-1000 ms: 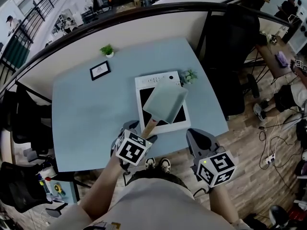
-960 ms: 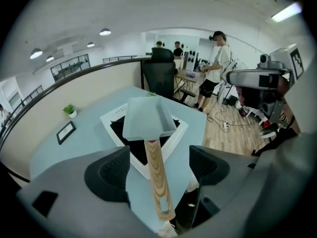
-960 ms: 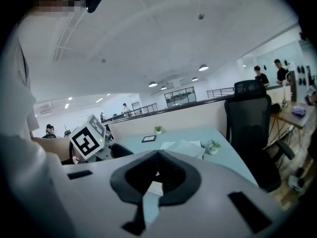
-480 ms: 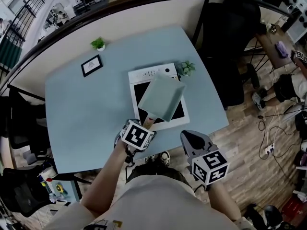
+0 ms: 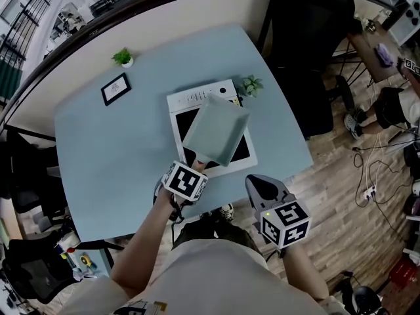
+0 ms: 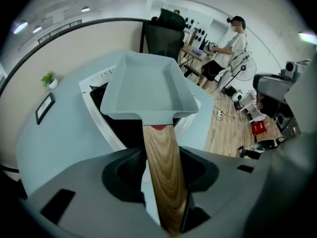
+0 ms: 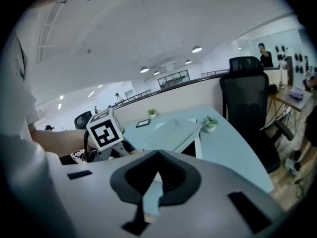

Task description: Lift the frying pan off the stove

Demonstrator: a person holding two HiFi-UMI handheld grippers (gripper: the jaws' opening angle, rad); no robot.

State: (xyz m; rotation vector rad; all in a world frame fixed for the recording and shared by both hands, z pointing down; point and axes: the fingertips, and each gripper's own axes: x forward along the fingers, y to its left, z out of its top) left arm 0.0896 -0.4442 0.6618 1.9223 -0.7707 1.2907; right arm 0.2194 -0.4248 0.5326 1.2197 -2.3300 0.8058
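A pale grey-green square frying pan (image 5: 216, 130) sits over the black top of a white stove (image 5: 197, 97) on the light blue table (image 5: 111, 149). Its wooden handle (image 5: 199, 165) points toward me. My left gripper (image 5: 195, 169) has the handle between its jaws, which are closing. In the left gripper view the handle (image 6: 163, 167) fills the gap and the pads meet it near its end. The pan (image 6: 146, 86) looks level; I cannot tell whether it is off the stove. My right gripper (image 5: 261, 186) hangs shut and empty off the table's near edge.
A small potted plant (image 5: 250, 84) stands by the stove's right corner. Another plant (image 5: 122, 58) and a picture frame (image 5: 115, 88) are at the far left. A black office chair (image 5: 295, 44) stands beyond the table's right side. A person (image 6: 233, 38) works at a far desk.
My left gripper has slid forward along the wooden handle and its jaws have closed in on it. The pan stays in the same spot on the stove. The right gripper has barely moved.
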